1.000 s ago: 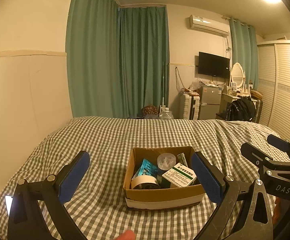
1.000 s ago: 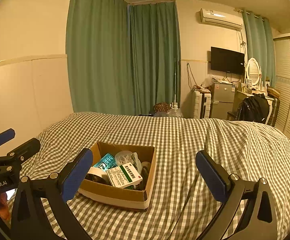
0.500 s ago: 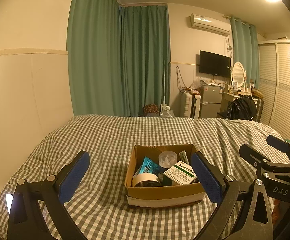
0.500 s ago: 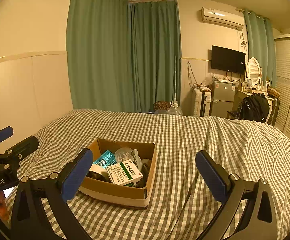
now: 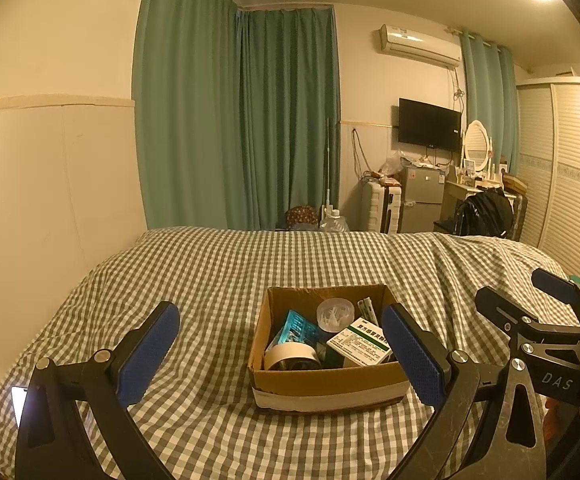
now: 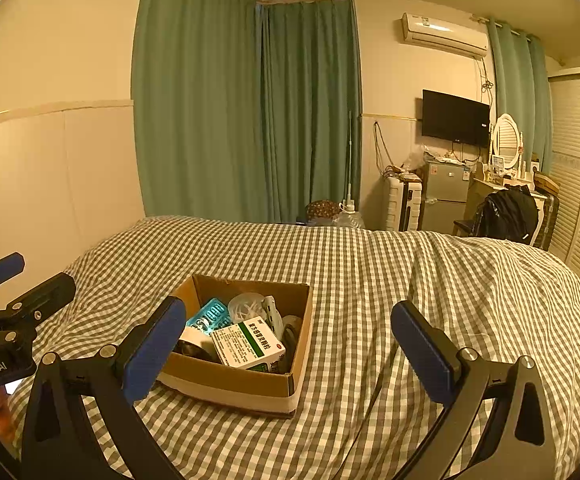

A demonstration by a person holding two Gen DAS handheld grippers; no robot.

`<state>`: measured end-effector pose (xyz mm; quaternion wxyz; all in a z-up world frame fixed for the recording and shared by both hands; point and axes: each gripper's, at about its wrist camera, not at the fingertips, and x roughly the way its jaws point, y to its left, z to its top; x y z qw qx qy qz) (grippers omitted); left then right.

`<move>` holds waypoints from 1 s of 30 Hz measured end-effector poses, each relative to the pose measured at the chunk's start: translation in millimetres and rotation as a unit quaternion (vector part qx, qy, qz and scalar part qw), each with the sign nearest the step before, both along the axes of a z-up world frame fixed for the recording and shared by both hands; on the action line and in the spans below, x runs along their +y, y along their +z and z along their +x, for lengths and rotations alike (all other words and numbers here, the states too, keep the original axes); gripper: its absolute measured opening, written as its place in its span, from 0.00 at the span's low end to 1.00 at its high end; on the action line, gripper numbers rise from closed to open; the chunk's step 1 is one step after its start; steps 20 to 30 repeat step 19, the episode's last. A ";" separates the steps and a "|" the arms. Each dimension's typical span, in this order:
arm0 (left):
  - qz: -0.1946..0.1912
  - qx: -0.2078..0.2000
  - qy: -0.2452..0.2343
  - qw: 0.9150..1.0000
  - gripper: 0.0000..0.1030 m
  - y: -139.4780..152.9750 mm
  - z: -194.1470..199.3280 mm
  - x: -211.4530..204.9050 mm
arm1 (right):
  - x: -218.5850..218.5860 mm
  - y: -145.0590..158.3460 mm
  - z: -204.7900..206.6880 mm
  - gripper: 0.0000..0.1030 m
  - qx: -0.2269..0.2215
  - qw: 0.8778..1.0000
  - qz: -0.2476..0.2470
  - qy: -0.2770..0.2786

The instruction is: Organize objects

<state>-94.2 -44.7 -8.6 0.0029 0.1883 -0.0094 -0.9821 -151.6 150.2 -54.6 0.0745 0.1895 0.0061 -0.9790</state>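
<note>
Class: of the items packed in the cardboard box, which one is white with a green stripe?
The medicine carton, lying on top at the box's front; the blister pack is teal.

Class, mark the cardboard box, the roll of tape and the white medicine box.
cardboard box [image 5: 321, 380], left wrist view, front wall
roll of tape [image 5: 290, 354], left wrist view, pale outer band
white medicine box [image 6: 246, 346], right wrist view, printed top face
</note>
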 end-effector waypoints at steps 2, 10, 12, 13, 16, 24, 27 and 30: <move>0.000 0.000 0.001 1.000 1.00 0.1 0.2 0.0 | -0.2 -0.3 -0.4 1.00 -0.001 1.000 0.000 0.000; -0.003 -0.002 0.002 1.000 1.00 0.9 0.9 2.0 | -0.8 -1.4 -1.0 1.00 -0.002 1.000 0.001 0.001; -0.004 -0.002 0.003 1.000 1.00 0.8 0.2 2.2 | -1.4 -2.4 -1.3 1.00 -0.003 1.000 0.002 0.002; -0.005 -0.003 0.003 1.000 1.00 0.6 -0.3 1.8 | -2.1 -2.6 -2.0 1.00 -0.004 1.000 0.002 0.002; -0.008 -0.005 0.003 1.000 1.00 0.1 -0.5 2.5 | -3.4 -3.4 -2.6 1.00 -0.005 1.000 0.002 0.002; -0.007 -0.006 0.005 1.000 1.00 -0.3 -0.2 1.8 | -3.3 -3.2 -2.6 1.00 -0.005 1.000 0.002 0.002; -0.007 -0.006 0.005 1.000 1.00 -0.3 -0.2 1.8 | -3.3 -3.2 -2.6 1.00 -0.005 1.000 0.002 0.002; -0.007 -0.006 0.005 1.000 1.00 -0.3 -0.2 1.8 | -3.3 -3.2 -2.6 1.00 -0.005 1.000 0.002 0.002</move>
